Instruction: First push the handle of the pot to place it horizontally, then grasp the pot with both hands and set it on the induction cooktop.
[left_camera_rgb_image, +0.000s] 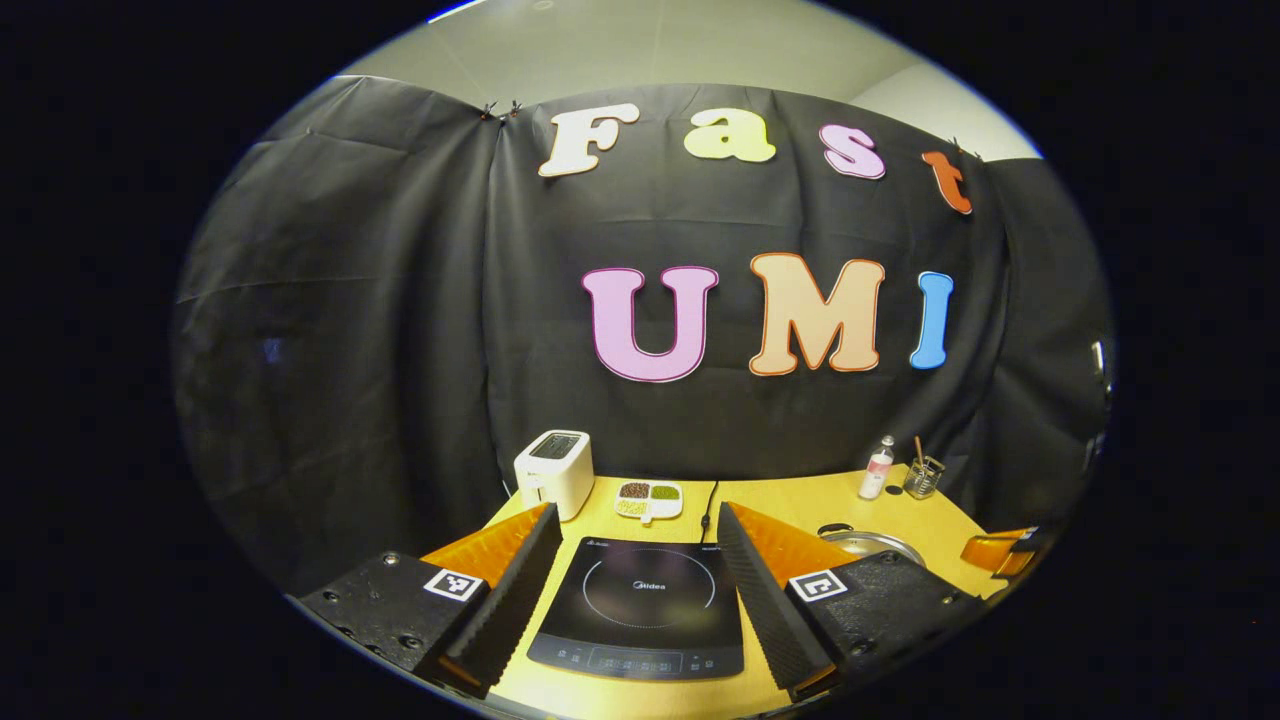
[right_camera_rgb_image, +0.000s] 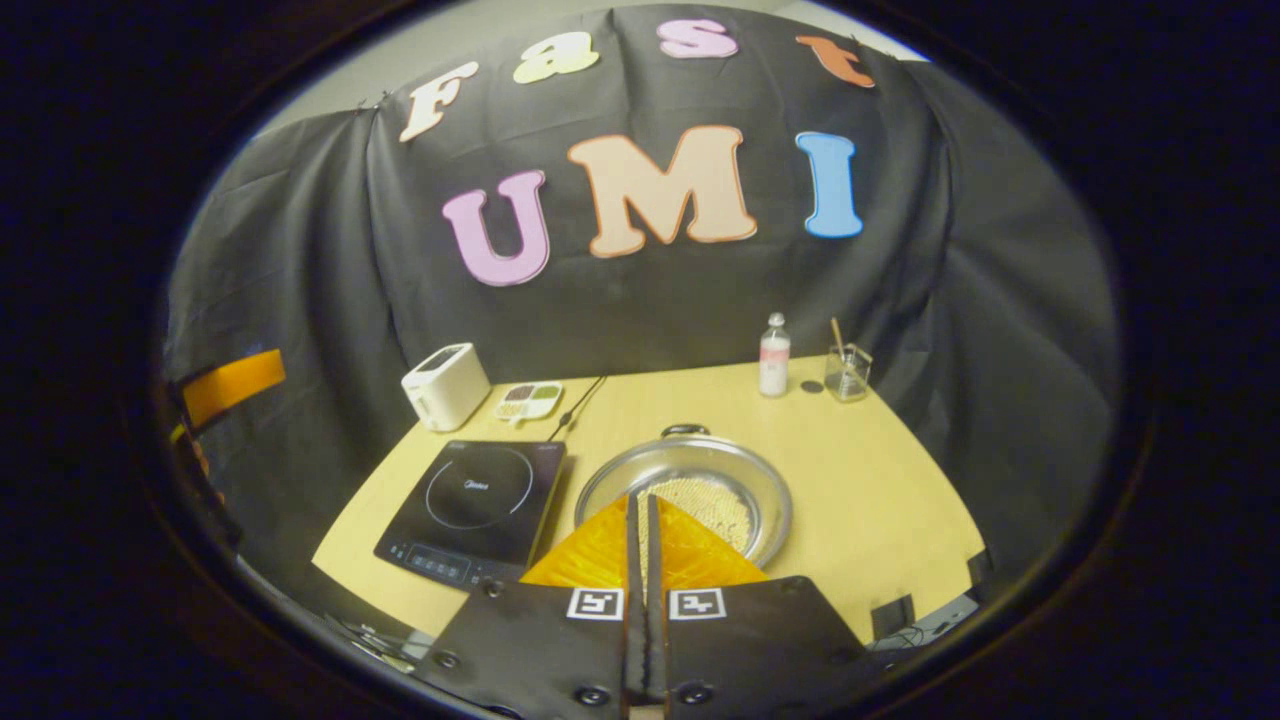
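Tongs poised above a yellow wooden surface (right_camera_rgb_image: 880, 500) with cookware.
Left tongs (left_camera_rgb_image: 640, 570) spread wide, framing the flat black induction cooktop (left_camera_rgb_image: 645, 610). Right tongs (right_camera_rgb_image: 641, 530) pressed together, empty, over the near rim of the shallow round steel pot (right_camera_rgb_image: 690, 480), which sits just right of the cooktop, its dark handle (right_camera_rgb_image: 685, 430) at the far rim.

Your left gripper view sits low at the table's (left_camera_rgb_image: 800, 500) front edge, facing the back wall, close over the induction cooktop (left_camera_rgb_image: 642, 608); your right gripper view rides higher, angled down, close above the pot (right_camera_rgb_image: 685, 490); both share cooktop, toaster (left_camera_rgb_image: 554, 472), bottle (right_camera_rgb_image: 773, 356), and the pot's rim.
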